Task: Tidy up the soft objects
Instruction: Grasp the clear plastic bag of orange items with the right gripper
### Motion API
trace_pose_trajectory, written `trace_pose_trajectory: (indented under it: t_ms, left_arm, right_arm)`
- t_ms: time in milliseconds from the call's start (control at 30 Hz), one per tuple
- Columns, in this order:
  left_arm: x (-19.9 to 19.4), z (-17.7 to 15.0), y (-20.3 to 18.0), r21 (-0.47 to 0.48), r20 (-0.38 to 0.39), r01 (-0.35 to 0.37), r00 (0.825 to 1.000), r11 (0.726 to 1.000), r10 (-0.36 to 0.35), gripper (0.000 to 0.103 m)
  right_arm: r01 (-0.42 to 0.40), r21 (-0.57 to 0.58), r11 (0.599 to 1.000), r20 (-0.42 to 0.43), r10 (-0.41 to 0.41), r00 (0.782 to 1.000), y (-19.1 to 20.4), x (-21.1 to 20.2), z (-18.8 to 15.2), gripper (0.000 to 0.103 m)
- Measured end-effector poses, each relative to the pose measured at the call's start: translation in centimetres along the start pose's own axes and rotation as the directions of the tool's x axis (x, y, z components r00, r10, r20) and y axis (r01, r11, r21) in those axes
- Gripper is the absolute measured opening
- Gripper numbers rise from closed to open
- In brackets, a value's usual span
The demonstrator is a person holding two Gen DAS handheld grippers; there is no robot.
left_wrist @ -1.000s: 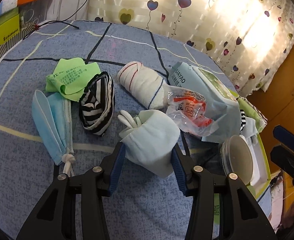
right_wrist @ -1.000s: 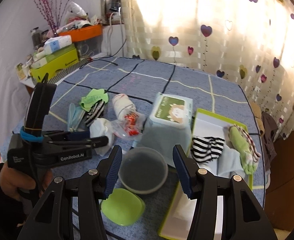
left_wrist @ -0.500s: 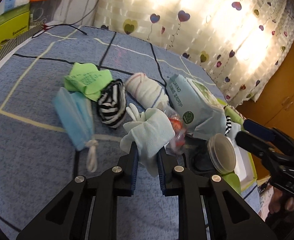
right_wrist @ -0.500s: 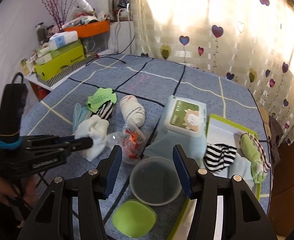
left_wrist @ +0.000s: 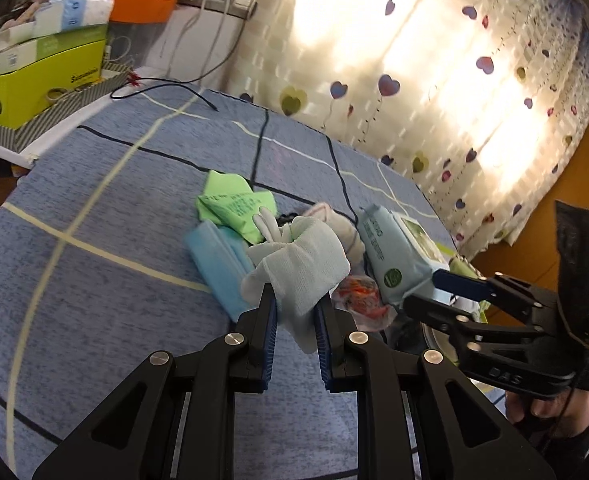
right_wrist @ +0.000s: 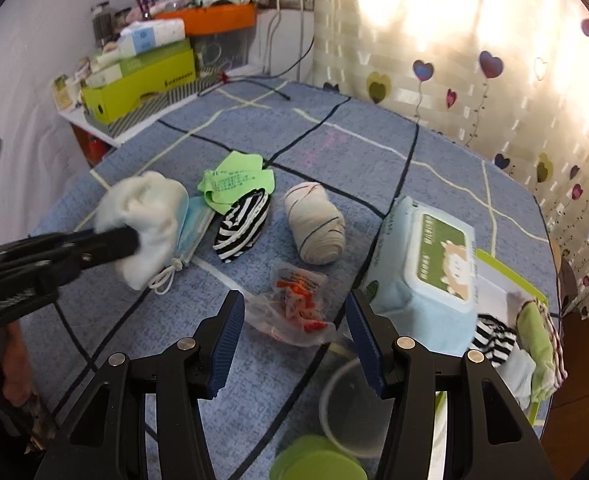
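Lifted off the cloth, white sock sits pinched in left jaws; right jaws wide, empty.

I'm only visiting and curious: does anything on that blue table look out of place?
Yes: among the soft things a crinkly clear plastic packet with orange contents lies by the wet wipes pack, neither being cloth.

You're looking at a blue tablecloth crossed by dark and pale yellow lines. At ten o'clock a white bundle is showing against a light blue mask. Toward twelve o'clock a lime green cloth is lying by a black-and-white striped sock and a cream roll with thin red and blue lines. At three o'clock the wipes pack is showing pale blue with a green label (a cartoon animal on it).
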State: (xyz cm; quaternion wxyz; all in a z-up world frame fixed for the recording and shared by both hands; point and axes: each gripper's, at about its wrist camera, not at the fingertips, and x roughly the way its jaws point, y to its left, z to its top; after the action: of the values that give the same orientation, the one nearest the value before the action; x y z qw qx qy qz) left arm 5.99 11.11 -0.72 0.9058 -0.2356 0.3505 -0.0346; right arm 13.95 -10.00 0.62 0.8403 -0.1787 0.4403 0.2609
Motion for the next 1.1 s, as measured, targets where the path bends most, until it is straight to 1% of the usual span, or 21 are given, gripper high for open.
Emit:
trace_pose_trajectory:
  t_ms: [133, 200, 333, 467, 500, 533, 633, 733, 833, 967, 1100]
  left_arm:
    - [-0.2, 0.1, 0.7, -0.014, 0.008, 0.004, 1.0, 1.0, -0.004, 0.019]
    - [-0.2, 0.1, 0.9, -0.017, 0.008, 0.008, 1.0, 1.0, -0.008, 0.019]
    - [-0.3, -0.1, 1.3, -0.022, 0.008, 0.019, 1.0, 1.0, -0.019, 0.019]
    - [0.0, -0.2, 1.6, -0.03, 0.004, 0.031, 1.0, 0.999, -0.031, 0.019]
    - [0.1, -0.2, 1.7, -0.032, 0.002, 0.034, 0.999, 0.999, -0.034, 0.019]
    - [0.1, -0.2, 1.7, -0.034, 0.001, 0.036, 0.999, 0.999, -0.036, 0.019]
    - [0.1, -0.2, 1.9, -0.037, 0.001, 0.04, 0.999, 0.999, -0.04, 0.019]
    - [0.1, -0.3, 2.0, -0.038, 0.0, 0.042, 0.999, 0.998, -0.042, 0.019]
    - [0.1, -0.4, 1.9, -0.037, -0.001, 0.043, 0.999, 0.998, -0.043, 0.019]
    - [0.0, -0.3, 1.7, -0.031, 0.002, 0.043, 0.999, 0.999, -0.042, 0.019]
    - [-0.2, -0.4, 1.0, -0.02, 0.004, 0.043, 0.999, 0.999, -0.043, 0.019]
  right_arm:
    - [0.013, -0.01, 1.0, -0.068, -0.013, 0.998, 0.2, 2.0, 1.2, 0.053]
    - [0.003, -0.011, 1.0, -0.096, -0.004, 0.995, 0.3, 3.0, 1.5, 0.053]
    - [0.013, -0.023, 1.0, -0.185, -0.017, 0.983, 0.3, 5.4, 1.7, 0.053]
    - [0.021, -0.041, 0.999, -0.241, -0.03, 0.97, 0.4, 7.1, 1.8, 0.051]
    - [0.021, -0.047, 0.999, -0.25, -0.032, 0.968, 0.5, 7.4, 1.8, 0.047]
    - [0.019, -0.052, 0.998, -0.259, -0.032, 0.965, 0.6, 7.7, 1.8, 0.038]
    - [0.026, -0.069, 0.997, -0.275, -0.044, 0.96, 0.7, 8.4, 1.8, 0.026]
    - [0.028, -0.08, 0.996, -0.279, -0.049, 0.959, 0.9, 8.8, 1.8, 0.022]
    - [0.03, -0.088, 0.996, -0.259, -0.052, 0.964, 1.1, 8.6, 1.8, 0.019]
    - [0.04, -0.075, 0.996, -0.188, -0.054, 0.981, 1.2, 6.5, 1.9, 0.019]
    - [0.034, -0.052, 0.998, -0.113, -0.04, 0.993, 1.3, 3.9, 1.7, 0.019]
